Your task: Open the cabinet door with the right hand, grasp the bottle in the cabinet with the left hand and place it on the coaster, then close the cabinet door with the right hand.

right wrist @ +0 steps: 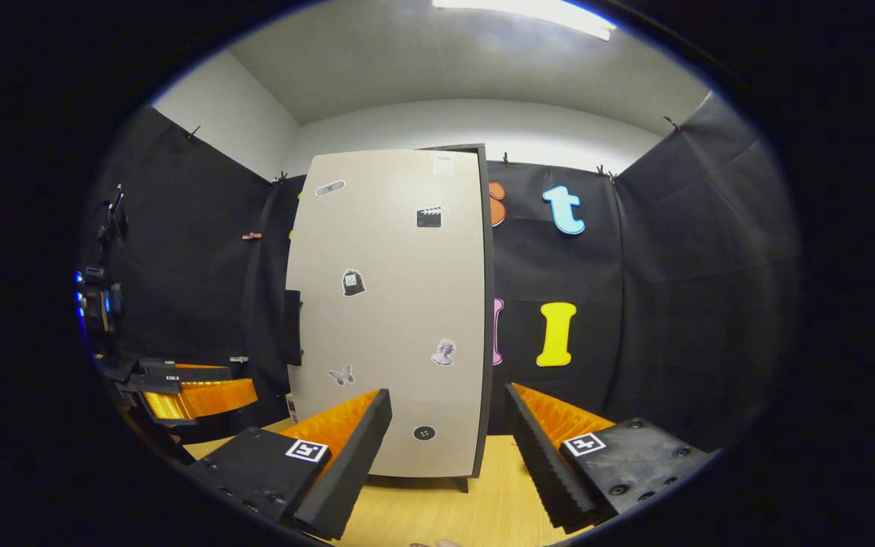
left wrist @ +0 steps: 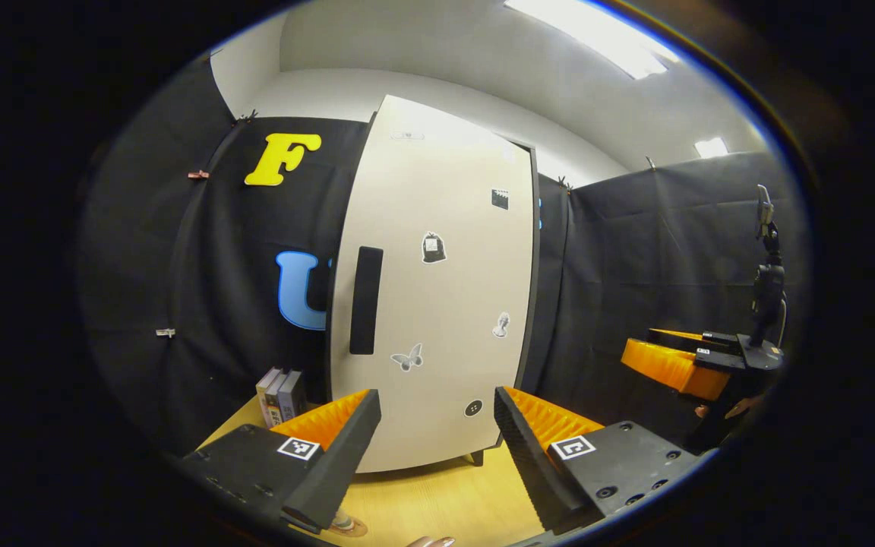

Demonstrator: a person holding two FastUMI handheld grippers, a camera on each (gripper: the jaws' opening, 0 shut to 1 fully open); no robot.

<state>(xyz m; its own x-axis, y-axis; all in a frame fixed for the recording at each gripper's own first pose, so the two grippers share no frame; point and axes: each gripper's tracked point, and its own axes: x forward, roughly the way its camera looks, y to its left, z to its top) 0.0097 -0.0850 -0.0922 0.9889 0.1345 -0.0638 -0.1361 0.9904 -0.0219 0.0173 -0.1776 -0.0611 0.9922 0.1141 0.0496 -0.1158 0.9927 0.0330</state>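
Left gripper view, read from its left edge: a short row of books (left wrist: 279, 395) stands on the wooden table (left wrist: 437, 501) against the booth wall, just beside the cabinet's handle side. The cabinet door (left wrist: 437, 304) is closed, its dark vertical handle (left wrist: 365, 300) set near the left edge and small stickers scattered across the panel. The left gripper (left wrist: 437, 448) hangs in front with jaws wide and nothing between them; a coaster (left wrist: 348, 524) shows partly at the bottom edge below one finger. At far right the right gripper (left wrist: 680, 365) is seen side-on; its gap there is indeterminate. Right gripper view shows that gripper's jaws wide and empty, facing the door, with the handle at the far left edge. The bottle is presumably behind the closed door; not visible. Judgement: opening is not yet begun. The right gripper should travel leftward to the handle, close squarely on it, then swing the door outward, keeping the left gripper and books out of the sweep.
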